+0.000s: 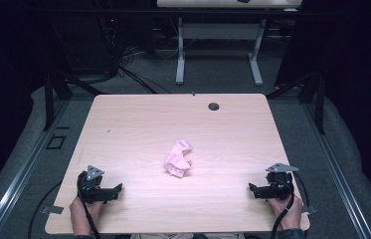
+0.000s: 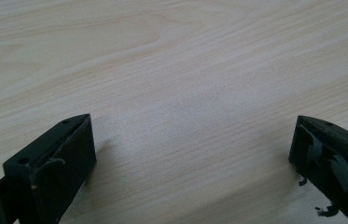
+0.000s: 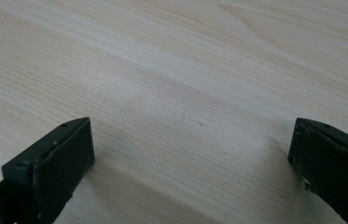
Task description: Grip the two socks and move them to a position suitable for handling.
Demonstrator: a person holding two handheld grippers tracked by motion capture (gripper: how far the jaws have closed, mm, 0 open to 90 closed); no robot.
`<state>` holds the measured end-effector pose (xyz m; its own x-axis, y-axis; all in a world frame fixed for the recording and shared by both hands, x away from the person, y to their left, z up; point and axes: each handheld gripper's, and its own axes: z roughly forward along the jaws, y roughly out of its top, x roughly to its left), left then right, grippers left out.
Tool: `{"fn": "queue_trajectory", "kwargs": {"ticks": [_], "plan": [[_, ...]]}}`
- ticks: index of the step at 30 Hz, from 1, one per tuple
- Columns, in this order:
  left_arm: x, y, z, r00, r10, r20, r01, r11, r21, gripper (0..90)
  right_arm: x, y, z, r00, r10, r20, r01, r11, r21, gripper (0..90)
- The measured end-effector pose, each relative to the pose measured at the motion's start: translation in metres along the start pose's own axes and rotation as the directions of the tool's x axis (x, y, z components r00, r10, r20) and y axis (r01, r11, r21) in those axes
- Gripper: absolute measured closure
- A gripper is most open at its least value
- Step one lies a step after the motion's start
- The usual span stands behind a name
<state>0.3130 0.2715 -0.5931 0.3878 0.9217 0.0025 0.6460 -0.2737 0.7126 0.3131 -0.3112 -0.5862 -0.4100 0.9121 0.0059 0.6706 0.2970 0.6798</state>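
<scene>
A crumpled pink cloth (image 1: pixel 178 159) lies bunched near the middle of the light wooden table (image 1: pixel 138 124), slightly toward the person's side, touching neither tool; it sits roughly midway between the two grippers and well apart from both. The left gripper (image 1: pixel 116 190) rests low at the near left corner of the table, its jaws pointing inward toward the centre; in the left gripper view (image 2: pixel 192 140) the two black jaws stand wide apart with bare wood grain between them. The right gripper (image 1: pixel 253 189) rests at the near right corner, mirrored, also pointing inward; in the right gripper view (image 3: pixel 192 140) its jaws likewise gape, holding nothing. A round dark grommet hole (image 1: pixel 214 106) sits near the far edge; beyond the table stands the white frame of another desk (image 1: pixel 218 50) on grey carpet.
</scene>
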Motion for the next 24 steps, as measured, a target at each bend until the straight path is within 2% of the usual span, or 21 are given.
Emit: {"fn": "queue_trajectory", "kwargs": {"ticks": [4,8,11,14,15,16,18,21,22,23,24], "plan": [[0.000,0.000,0.000,1.0000,0.000,0.000,0.000,1.0000,0.000,0.2,0.005,0.009,-0.004,0.9996,-0.022,-0.016,0.023,1.000,0.003,0.0],[0.000,0.000,0.000,1.0000,0.000,-0.001,0.000,1.0000,-0.001,0.2,0.017,0.025,-0.012,0.9973,-0.060,-0.042,0.059,0.998,-0.020,0.0],[0.000,0.000,0.000,1.0000,0.001,-0.001,-0.001,1.0000,-0.001,0.3,0.028,0.039,-0.016,0.9926,-0.097,-0.073,0.095,0.995,-0.028,0.0],[0.000,0.000,0.000,1.0000,0.003,-0.001,-0.003,1.0000,0.001,0.4,0.041,0.055,-0.019,0.9843,-0.144,-0.102,0.142,0.989,-0.030,0.0],[0.000,0.000,0.000,1.0000,0.003,-0.001,-0.003,1.0000,0.001,0.4,0.041,0.055,-0.019,0.9843,-0.144,-0.102,0.142,0.989,-0.030,0.0],[0.000,0.000,0.000,1.0000,0.003,0.000,-0.003,1.0000,0.001,0.4,0.050,0.066,-0.019,0.9748,-0.181,-0.131,0.178,0.984,-0.033,0.0],[0.000,0.000,0.000,1.0000,0.003,-0.001,-0.003,1.0000,0.001,0.3,0.060,0.076,-0.019,0.9671,-0.202,-0.155,0.200,0.979,-0.028,1.0],[0.000,0.000,0.000,1.0000,0.003,-0.001,-0.003,1.0000,0.000,0.4,0.075,0.090,-0.016,0.9486,-0.247,-0.198,0.246,0.969,-0.029,2.9],[0.000,0.000,0.000,1.0000,0.003,-0.001,-0.003,1.0000,0.000,0.4,0.075,0.090,-0.016,0.9486,-0.247,-0.198,0.246,0.969,-0.029,2.9],[0.000,0.000,0.000,1.0000,0.003,-0.001,-0.003,1.0000,0.000,0.4,0.085,0.100,-0.013,0.9354,-0.273,-0.225,0.272,0.962,-0.036,3.5],[0.000,0.000,0.000,1.0000,0.003,-0.001,-0.003,1.0000,0.001,0.4,0.091,0.104,-0.011,0.9284,-0.282,-0.242,0.281,0.959,-0.042,4.0]]}}
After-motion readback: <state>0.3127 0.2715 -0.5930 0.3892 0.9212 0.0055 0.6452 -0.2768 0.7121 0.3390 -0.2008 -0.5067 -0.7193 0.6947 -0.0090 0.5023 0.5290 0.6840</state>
